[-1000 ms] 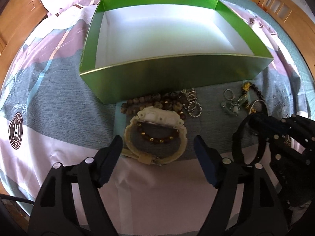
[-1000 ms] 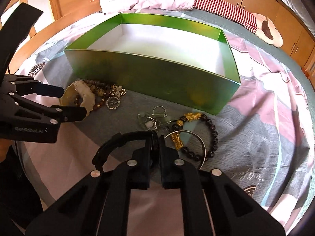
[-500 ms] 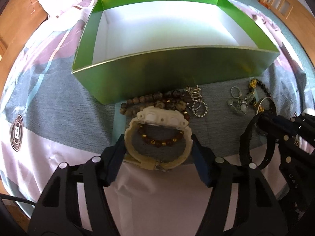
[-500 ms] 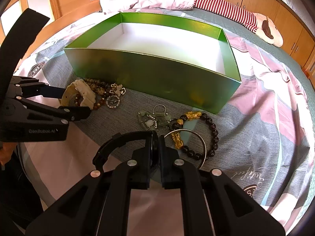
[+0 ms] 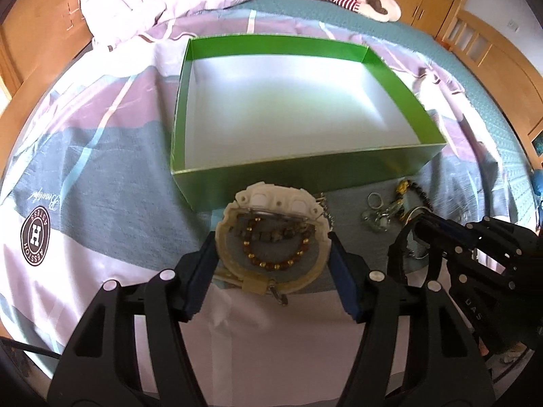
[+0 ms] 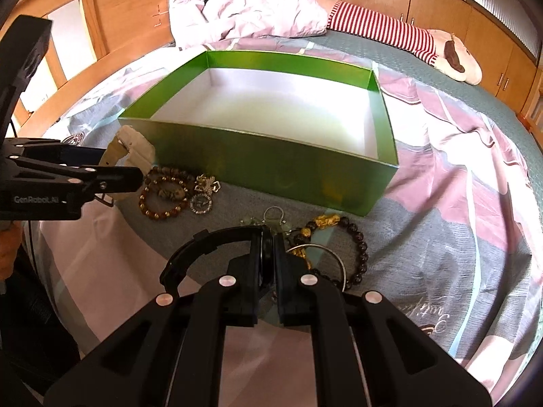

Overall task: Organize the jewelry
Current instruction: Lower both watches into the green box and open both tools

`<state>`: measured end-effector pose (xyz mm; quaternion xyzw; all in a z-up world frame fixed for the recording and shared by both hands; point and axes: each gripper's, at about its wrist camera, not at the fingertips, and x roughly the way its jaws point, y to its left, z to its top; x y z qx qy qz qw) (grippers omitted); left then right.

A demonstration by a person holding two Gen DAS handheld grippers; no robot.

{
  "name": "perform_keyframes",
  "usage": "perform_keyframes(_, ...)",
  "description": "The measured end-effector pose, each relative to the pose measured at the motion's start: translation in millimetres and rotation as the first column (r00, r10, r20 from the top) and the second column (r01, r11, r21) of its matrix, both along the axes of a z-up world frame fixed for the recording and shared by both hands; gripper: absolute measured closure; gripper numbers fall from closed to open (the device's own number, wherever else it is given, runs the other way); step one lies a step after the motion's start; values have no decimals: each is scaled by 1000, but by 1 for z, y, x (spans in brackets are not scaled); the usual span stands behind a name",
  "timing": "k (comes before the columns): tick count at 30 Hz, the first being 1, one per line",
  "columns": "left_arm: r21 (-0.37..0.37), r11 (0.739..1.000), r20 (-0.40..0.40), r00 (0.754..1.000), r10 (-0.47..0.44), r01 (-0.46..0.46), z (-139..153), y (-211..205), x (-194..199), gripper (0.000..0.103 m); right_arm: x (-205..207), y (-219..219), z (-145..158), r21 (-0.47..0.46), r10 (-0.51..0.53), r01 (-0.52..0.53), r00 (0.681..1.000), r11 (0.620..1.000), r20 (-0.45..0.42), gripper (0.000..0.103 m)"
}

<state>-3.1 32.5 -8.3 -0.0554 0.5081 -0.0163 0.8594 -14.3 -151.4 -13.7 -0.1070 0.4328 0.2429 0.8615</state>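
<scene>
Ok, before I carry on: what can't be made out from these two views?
- Left wrist view: the cream watch hides part of the beaded bracelets beneath it.
- Left wrist view: the right tool covers most of the black watch, so the dial is unseen.
- Right wrist view: the left tool hides much of the cream watch.
- Both views: the silver charms are too small to identify.

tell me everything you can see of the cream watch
The cream watch is a chunky, yellowed, plastic-looking piece with its strap buckled into a loop. The left gripper holds it by the strap's two sides, lifted off the bedspread, case tipped toward the green box. A beaded bracelet on the bed shows through the loop. The dial is out of sight.
</scene>
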Motion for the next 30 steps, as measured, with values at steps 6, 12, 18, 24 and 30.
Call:
perform_keyframes(6, -61, 997, 87, 995, -51, 57, 30, 2, -5, 40, 7, -7, 33, 48, -12, 9, 998, 999, 68, 95)
perform_keyframes(12, -77, 995, 158, 986, -43, 56, 59, 8, 43, 40, 52, -2, 67, 91, -50, 37, 988, 995, 144, 95)
perform_keyframes(18, -80, 996, 106, 993, 44, -35, 27, 32, 88, 40, 106, 6, 38, 126, -150, 140, 986, 982, 75, 94)
perform_keyframes(24, -96, 994, 51, 997, 61, -56, 8, 37, 99, 38, 104, -4, 32, 146, -165, 153, 984, 977, 73, 43)
perform_keyframes(30, -145, 989, 119, 992, 34, -16, 33, 38, 65, 30, 76, -39, 54, 141, -174, 168, 984, 976, 33, 43)
